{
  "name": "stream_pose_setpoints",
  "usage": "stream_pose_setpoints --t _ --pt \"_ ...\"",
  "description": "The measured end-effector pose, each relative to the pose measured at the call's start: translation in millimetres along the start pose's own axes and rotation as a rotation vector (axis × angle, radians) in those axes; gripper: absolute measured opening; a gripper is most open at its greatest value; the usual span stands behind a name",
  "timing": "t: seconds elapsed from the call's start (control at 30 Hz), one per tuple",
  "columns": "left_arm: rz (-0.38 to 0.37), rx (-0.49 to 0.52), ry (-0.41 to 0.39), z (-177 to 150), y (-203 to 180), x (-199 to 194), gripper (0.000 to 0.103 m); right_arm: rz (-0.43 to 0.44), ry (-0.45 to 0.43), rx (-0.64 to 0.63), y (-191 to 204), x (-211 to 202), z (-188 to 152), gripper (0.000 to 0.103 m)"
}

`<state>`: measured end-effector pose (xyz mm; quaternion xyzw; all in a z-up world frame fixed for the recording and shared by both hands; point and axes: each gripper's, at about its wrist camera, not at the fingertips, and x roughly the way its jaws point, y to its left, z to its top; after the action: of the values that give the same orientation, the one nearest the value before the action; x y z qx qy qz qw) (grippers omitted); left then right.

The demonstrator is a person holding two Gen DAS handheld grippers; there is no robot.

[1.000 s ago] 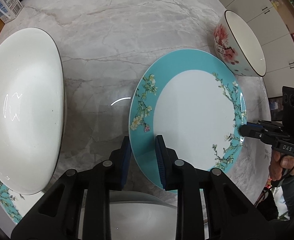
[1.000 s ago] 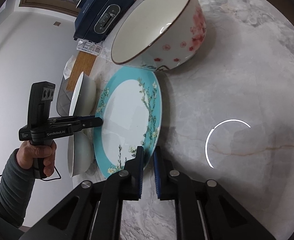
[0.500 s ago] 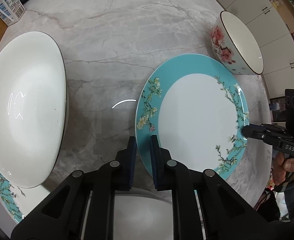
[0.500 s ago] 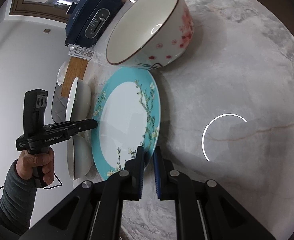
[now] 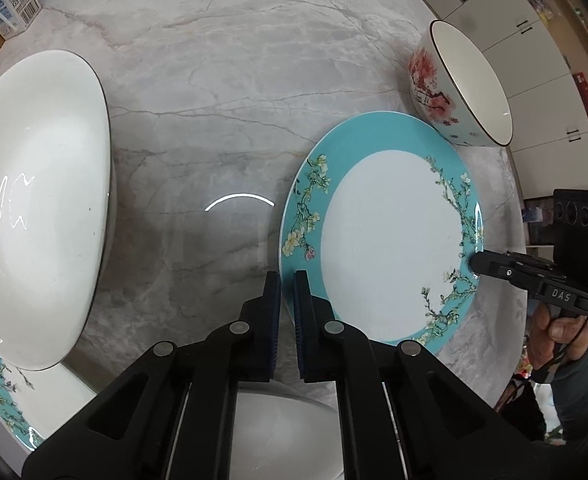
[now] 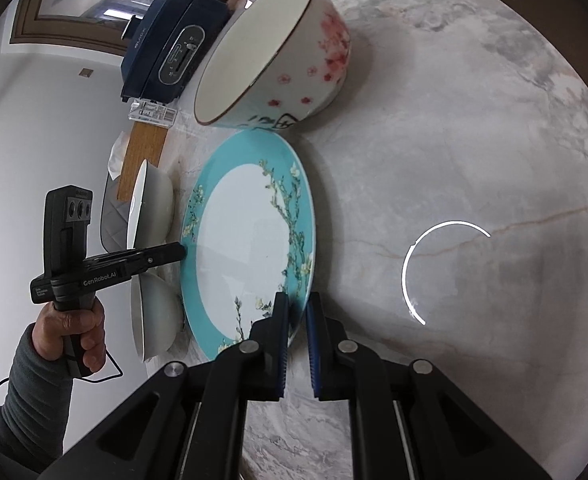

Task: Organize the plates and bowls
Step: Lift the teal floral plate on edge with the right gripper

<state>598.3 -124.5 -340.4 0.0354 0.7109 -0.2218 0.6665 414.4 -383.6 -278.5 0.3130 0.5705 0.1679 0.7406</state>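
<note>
Turquoise-rimmed plate (image 5: 385, 240) shown newly clamped at its near edge by the just-closed left tongs (image 5: 288, 296), opposite edge pinched by the right tongs (image 6: 297, 312), readied for two-handed lifting.

Teal floral plate (image 5: 389, 236) flat on marble, blossom bowl (image 5: 459, 88) beside, white bowl (image 5: 34, 208) apart

Marble table (image 5: 222, 92) with plates, bowls.
</note>
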Motion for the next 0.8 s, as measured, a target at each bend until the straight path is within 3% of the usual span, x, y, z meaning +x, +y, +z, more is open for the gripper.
stream_pose_setpoints --t 0.13,0.23,0.33,0.37,0.43,0.47,0.57,0.8 --pt "-0.045 -0.028 0.006 2.8 8.4 2.6 0.008 0.001 0.014 -0.016 1.8 0.3 1.5 0.01" --pt "-0.05 -0.03 0.01 1.6 9.9 6.1 0.024 0.005 0.02 -0.022 0.7 -0.6 2.1 0.01" --pt "-0.117 -0.038 -0.03 4.7 10.1 6.5 0.047 0.014 0.028 -0.03 0.4 -0.3 2.9 0.01" --pt "-0.129 -0.043 -0.037 4.8 11.1 6.2 0.048 0.017 0.032 -0.034 0.1 -0.3 3.4 0.01" --pt "-0.117 -0.026 -0.035 6.8 8.2 7.3 0.044 0.017 0.039 -0.041 -0.3 -1.0 4.4 0.01" --pt "-0.096 -0.012 -0.021 7.7 5.5 8.7 0.03 0.018 0.043 -0.043 0.0 -0.9 4.6 0.01" --pt "-0.051 0.006 -0.001 10.8 6.3 10.7 0.016 0.025 0.044 -0.035 -2.2 -2.3 5.0 0.01" --pt "-0.095 0.076 0.043 3.1 3.5 12.3 0.014 0.045 0.014 -0.035 -9.3 -7.6 5.8 0.011"
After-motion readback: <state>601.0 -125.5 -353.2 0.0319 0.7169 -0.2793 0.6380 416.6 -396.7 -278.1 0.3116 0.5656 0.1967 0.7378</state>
